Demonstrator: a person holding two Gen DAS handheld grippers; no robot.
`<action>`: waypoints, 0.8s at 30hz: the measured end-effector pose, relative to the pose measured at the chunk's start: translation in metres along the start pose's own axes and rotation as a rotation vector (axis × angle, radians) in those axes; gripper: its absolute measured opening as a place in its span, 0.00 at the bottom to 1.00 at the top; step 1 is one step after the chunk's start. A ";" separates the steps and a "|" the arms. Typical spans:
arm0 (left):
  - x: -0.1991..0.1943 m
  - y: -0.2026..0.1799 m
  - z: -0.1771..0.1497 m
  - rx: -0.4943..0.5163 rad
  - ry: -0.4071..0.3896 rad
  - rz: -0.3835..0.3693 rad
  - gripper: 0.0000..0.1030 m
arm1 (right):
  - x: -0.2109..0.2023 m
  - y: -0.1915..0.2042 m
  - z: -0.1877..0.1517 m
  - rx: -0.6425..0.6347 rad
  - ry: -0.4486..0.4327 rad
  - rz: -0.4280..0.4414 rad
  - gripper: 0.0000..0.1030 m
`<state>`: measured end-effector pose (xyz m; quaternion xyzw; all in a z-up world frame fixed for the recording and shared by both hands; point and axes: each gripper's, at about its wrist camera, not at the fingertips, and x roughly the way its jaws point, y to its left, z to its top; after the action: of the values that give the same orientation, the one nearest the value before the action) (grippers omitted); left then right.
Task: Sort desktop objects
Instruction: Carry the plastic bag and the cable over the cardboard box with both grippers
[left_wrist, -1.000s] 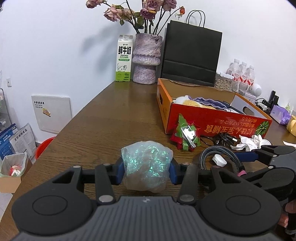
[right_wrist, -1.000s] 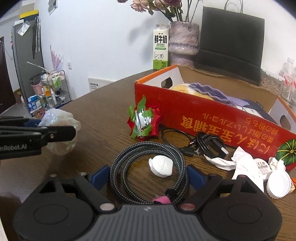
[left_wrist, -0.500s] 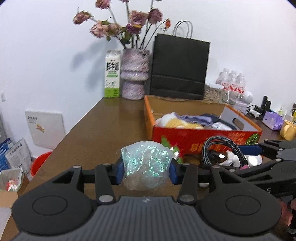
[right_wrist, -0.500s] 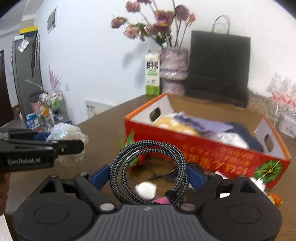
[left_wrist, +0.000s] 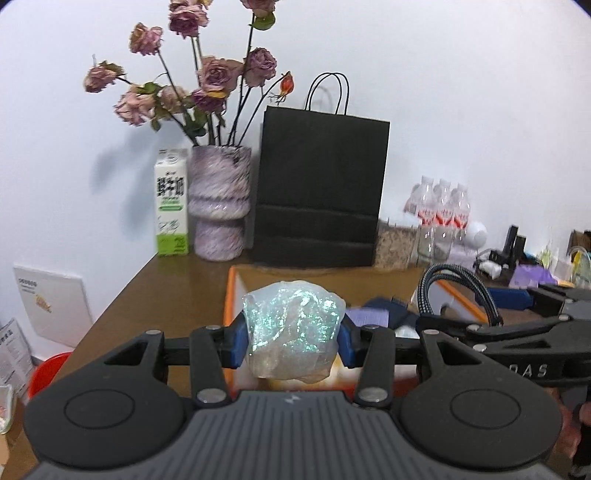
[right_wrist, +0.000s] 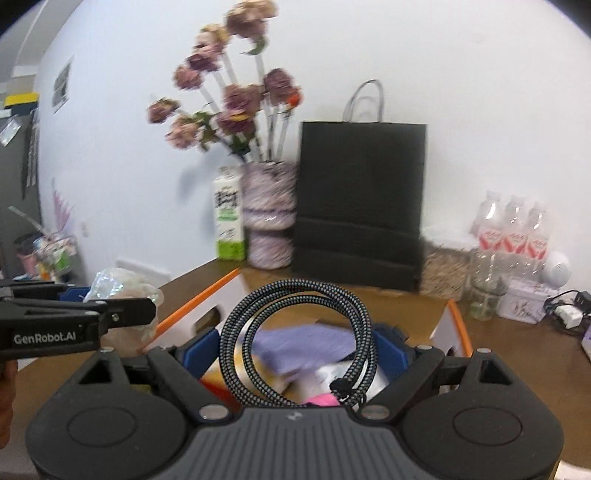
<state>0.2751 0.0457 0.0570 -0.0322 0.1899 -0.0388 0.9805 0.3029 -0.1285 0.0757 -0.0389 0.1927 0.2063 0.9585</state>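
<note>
Raised since a second ago: left tongs (left_wrist: 293, 332) clamping the plastic wad (left_wrist: 293, 330), right tongs (right_wrist: 295, 350) clamping the cable (right_wrist: 297, 339). Both now above the box (right_wrist: 458, 325), off the desk (left_wrist: 166, 288). Behind the box: black bag (left_wrist: 321, 188), vase (left_wrist: 219, 203).

Left gripper (left_wrist: 293, 334): black plastic linkage arms w/ silver screw heads, blue pads (left_wrist: 238, 341), two round discs flanking a ribbed grey centre w/ small white logo. Right gripper (right_wrist: 295, 349): same build, blue pads (right_wrist: 199, 347). White "GenRobot.AI" lettering on the left gripper's side, seen from the right cam. Bit of skin at frame edges.
</note>
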 end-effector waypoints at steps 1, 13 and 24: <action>0.008 -0.002 0.005 -0.002 -0.003 -0.003 0.45 | 0.007 -0.008 0.004 0.009 -0.007 -0.011 0.86; 0.109 -0.025 0.028 -0.014 0.018 0.035 0.45 | 0.089 -0.068 0.015 0.110 -0.003 -0.061 0.86; 0.145 -0.028 0.011 0.033 0.126 0.063 0.45 | 0.119 -0.077 0.005 0.082 0.073 -0.066 0.86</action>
<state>0.4119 0.0055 0.0154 -0.0075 0.2514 -0.0130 0.9678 0.4359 -0.1527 0.0337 -0.0133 0.2344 0.1652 0.9579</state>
